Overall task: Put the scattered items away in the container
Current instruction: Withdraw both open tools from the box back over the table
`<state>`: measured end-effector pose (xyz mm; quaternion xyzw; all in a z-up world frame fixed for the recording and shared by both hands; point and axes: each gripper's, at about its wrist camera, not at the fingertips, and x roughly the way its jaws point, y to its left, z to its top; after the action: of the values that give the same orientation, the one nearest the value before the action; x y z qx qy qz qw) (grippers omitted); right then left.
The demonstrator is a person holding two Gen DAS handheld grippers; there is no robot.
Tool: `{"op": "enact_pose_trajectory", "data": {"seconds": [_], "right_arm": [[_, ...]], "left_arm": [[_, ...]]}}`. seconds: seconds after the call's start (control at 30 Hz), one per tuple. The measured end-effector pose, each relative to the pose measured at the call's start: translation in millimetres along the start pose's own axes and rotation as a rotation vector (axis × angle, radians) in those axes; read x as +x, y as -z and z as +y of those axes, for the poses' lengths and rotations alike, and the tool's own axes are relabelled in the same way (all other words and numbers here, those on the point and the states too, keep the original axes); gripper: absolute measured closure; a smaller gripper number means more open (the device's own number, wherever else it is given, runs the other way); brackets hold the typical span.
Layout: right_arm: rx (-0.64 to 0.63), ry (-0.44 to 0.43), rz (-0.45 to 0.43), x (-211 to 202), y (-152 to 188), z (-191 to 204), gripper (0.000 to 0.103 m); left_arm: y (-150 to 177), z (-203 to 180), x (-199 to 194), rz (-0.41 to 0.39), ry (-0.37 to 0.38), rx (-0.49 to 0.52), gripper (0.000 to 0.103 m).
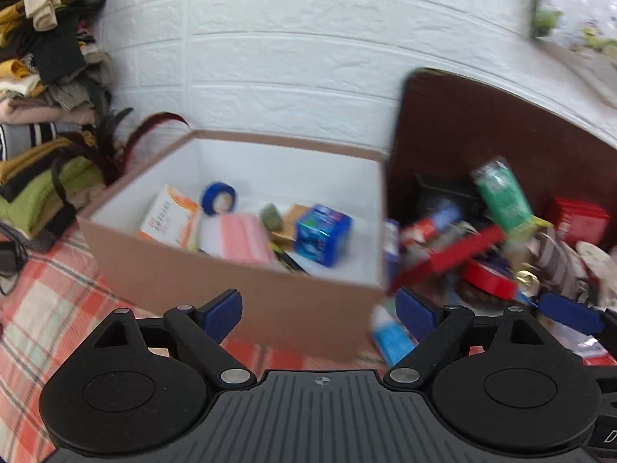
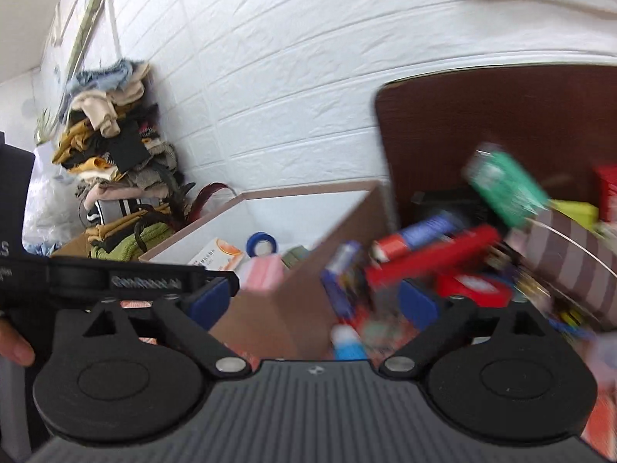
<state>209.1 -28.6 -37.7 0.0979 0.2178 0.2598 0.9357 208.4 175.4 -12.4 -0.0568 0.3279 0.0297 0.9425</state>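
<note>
A brown cardboard box (image 1: 231,270) with a white inside stands on the checked cloth. It holds an orange-and-white carton (image 1: 169,216), a blue tape roll (image 1: 218,197), a pink packet (image 1: 241,237) and a blue box (image 1: 323,233). Right of it lies a blurred heap: a green packet (image 1: 501,193), a long red box (image 1: 462,249), a red tape roll (image 1: 489,279) and a blue-and-white tube (image 1: 393,333). My left gripper (image 1: 319,314) is open and empty in front of the box's near wall. My right gripper (image 2: 313,303) is open and empty, above the tube (image 2: 349,341) at the box corner (image 2: 293,301).
A tall stack of folded clothes (image 1: 42,77) stands left of the box against the white brick wall. A dark brown board (image 1: 482,123) rises behind the heap. A striped pouch (image 2: 567,254) lies at the right. A person's hand (image 2: 15,347) holds the left gripper's body (image 2: 115,281).
</note>
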Motion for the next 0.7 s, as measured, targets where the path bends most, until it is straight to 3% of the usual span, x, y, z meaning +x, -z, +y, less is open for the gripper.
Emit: {"op": "enact_pose_trajectory", "data": {"seconds": [0.4,0.7], "right_arm": [[-0.044,0.266,0.046,-116,67,-70,0.004],[-0.078,0.412,0.071,-148,91,-117,0.004]], "left_arm": [[91,-68,-3,0.163,0.075,-0.046,0.009],[100,-156,21,0.218,0.193,0.082,0.01]]}}
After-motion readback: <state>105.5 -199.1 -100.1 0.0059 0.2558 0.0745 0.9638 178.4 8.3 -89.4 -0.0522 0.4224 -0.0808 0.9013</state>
